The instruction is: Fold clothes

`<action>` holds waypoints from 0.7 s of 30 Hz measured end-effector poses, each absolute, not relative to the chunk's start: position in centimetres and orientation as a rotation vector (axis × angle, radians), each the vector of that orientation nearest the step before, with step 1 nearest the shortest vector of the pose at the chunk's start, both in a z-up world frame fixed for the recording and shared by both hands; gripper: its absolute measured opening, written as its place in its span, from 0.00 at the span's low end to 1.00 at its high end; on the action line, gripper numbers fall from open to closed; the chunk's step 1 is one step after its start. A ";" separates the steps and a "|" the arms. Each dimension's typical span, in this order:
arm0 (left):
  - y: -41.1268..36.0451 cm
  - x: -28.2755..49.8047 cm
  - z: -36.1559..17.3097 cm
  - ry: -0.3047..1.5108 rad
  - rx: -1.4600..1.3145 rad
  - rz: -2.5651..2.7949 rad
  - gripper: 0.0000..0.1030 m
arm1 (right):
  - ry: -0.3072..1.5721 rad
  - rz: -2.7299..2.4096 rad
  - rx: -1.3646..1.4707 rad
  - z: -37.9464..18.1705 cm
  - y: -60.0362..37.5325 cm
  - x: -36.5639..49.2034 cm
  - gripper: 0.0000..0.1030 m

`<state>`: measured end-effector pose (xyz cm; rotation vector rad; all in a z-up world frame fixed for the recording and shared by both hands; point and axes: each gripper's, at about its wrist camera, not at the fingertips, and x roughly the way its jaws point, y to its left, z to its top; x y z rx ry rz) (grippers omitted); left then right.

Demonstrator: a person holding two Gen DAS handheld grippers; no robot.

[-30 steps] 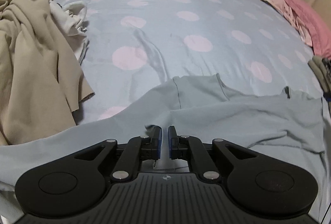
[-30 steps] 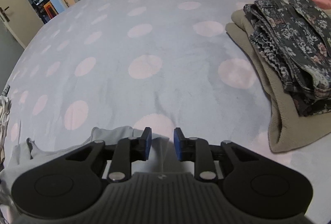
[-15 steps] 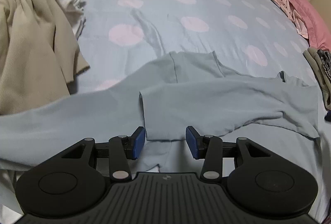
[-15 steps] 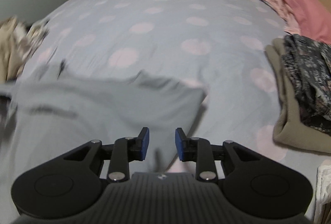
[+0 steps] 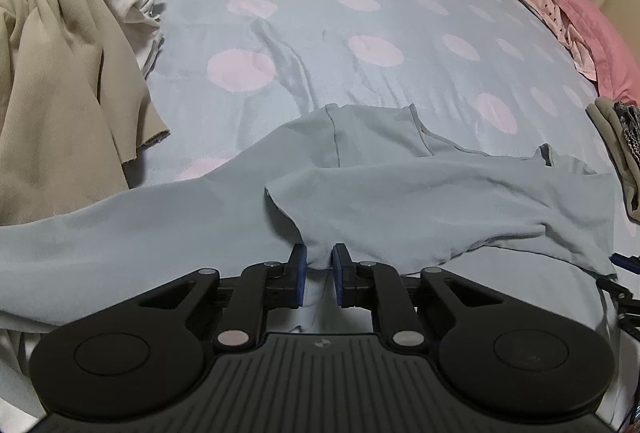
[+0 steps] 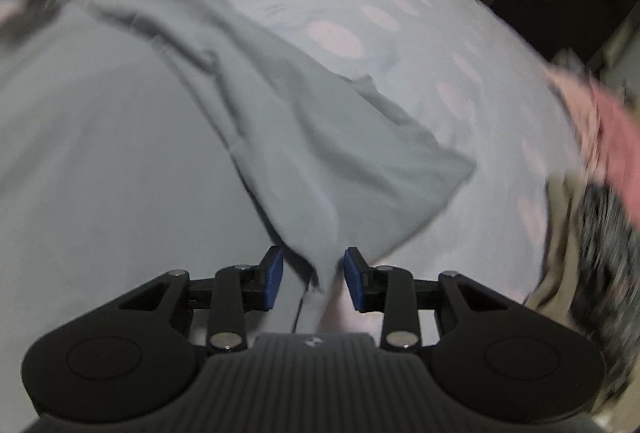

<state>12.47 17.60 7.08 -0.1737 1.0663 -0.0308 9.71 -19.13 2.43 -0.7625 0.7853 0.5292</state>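
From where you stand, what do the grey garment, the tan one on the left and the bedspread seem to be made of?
Grey garment: thin, soft knit, probably cotton jersey; matte, with stitched seams, draping in loose folds.
Tan garment: heavier knit; a fine ribbed texture shows, and it hangs in thick folds.
Bedspread: smooth woven cloth, likely cotton, matte, blue-grey with pink dots and shallow creases. The fibres themselves can't be told.

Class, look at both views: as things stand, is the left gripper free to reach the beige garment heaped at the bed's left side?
Probably not yet. The left gripper is closing on a fold of the grey garment. The beige garment lies unobstructed.
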 end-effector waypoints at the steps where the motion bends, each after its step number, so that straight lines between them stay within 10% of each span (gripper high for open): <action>1: 17.6 12.5 7.2 1.065 -0.175 -0.028 0.10 | 0.767 0.526 -0.805 2.1 -18.7 9.5 0.33; 5: 17.7 12.5 7.9 1.044 -0.191 -0.025 0.08 | 0.753 0.486 -0.861 1.8 -18.2 9.7 0.03; 21: 15.2 11.6 5.4 1.222 -0.121 -0.086 0.09 | 0.980 0.413 -0.602 3.0 -24.7 12.0 0.05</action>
